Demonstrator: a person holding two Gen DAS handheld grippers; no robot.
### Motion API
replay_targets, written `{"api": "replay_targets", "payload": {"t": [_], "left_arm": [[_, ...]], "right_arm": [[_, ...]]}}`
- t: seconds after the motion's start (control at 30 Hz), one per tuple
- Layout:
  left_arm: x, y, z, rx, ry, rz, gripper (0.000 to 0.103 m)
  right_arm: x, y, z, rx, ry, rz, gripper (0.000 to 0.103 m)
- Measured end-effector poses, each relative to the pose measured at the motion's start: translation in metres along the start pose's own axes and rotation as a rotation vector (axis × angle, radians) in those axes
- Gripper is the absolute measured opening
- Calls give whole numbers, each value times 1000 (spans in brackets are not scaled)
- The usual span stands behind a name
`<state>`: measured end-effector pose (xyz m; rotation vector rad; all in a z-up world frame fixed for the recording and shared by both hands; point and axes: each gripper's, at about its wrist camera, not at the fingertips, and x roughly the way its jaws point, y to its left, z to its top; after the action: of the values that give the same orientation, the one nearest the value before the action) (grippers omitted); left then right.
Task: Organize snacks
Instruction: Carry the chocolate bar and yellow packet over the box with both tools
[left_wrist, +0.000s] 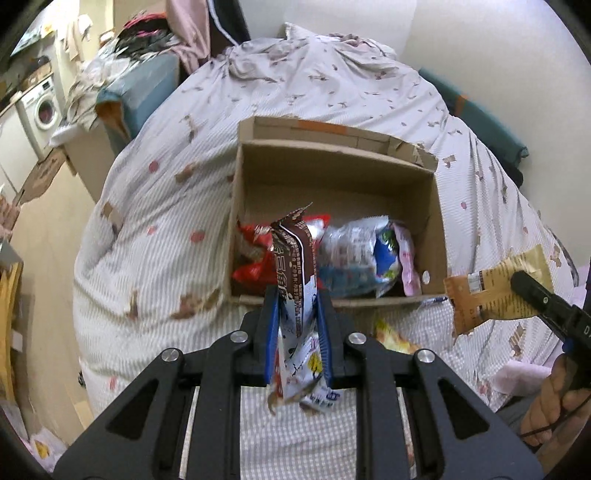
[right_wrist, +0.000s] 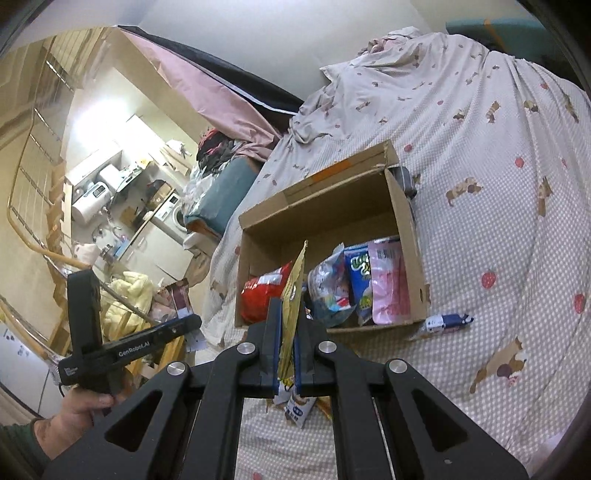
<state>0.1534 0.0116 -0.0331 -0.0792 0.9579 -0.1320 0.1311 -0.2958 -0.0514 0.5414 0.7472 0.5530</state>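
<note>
A patterned bed (left_wrist: 295, 110) against pale walls; washing machine (left_wrist: 44, 107) beyond.

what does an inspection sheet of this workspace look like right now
surface: bed with patterned sheet, rumpled
job's things: cardboard box open on bed, red bag, blue bag and pink bag inside; small dark packet lies outside beside it
clutter: clothes pile beyond the bed
grippers: left gripper shut on brown packet; right gripper shut on gold packet
cables: thin black one by the hand
surroundings: washing machine, wooden stairs
</note>
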Motion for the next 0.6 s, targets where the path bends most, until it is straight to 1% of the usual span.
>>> {"api": "replay_targets", "payload": {"t": [0.23, 0.47, 0.6], "left_arm": [[18, -20, 30, 70, -10, -3, 16], [44, -34, 64, 104, -11, 15, 16], [62, -42, 78, 120, -6, 27, 16]], "right_arm": [[12, -3, 18, -16, -12, -30, 5], [31, -15, 39, -18, -7, -82, 5], [43, -19, 47, -34, 3, -112, 5]]}}
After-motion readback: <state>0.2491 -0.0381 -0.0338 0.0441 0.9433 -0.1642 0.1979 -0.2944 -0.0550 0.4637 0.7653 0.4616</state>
